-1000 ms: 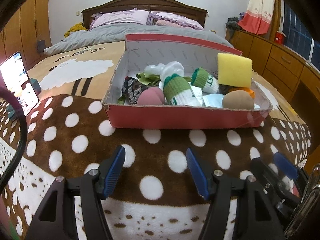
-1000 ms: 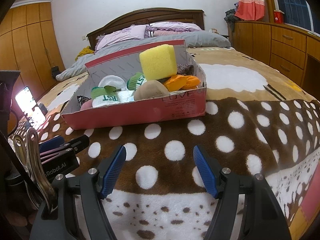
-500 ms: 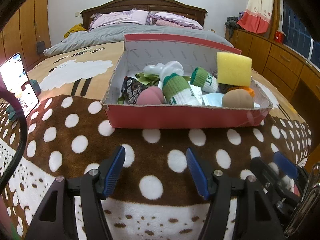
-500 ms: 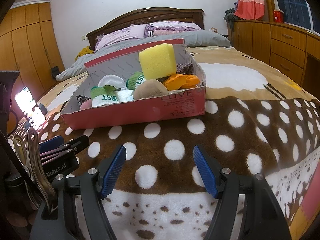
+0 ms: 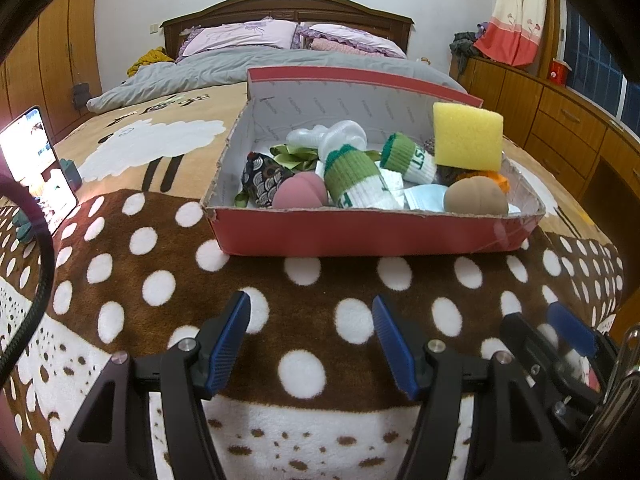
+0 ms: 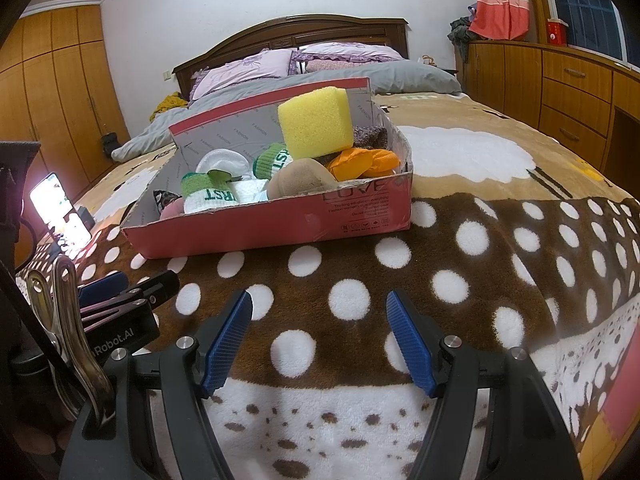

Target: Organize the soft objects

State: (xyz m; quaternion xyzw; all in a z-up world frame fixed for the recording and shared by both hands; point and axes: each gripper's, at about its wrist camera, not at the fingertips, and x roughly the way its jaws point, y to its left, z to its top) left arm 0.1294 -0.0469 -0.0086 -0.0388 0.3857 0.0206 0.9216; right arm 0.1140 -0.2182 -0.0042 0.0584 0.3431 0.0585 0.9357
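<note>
A red box (image 5: 372,232) is seen resting on the spotted blanket (image 5: 160,280) of the bed, packed with soft things: a yellow sponge (image 5: 467,141) propped highest, rolled socks (image 5: 352,178), a pink ball (image 5: 300,196) and a tan ball (image 5: 476,200). Lower items are partly hidden by the box wall, and an orange thing (image 6: 362,162) is largely covered. The left hand-held gripper (image 5: 312,336) and right hand-held gripper (image 6: 320,336) are held wide and empty above the blanket, well short of the box.
</note>
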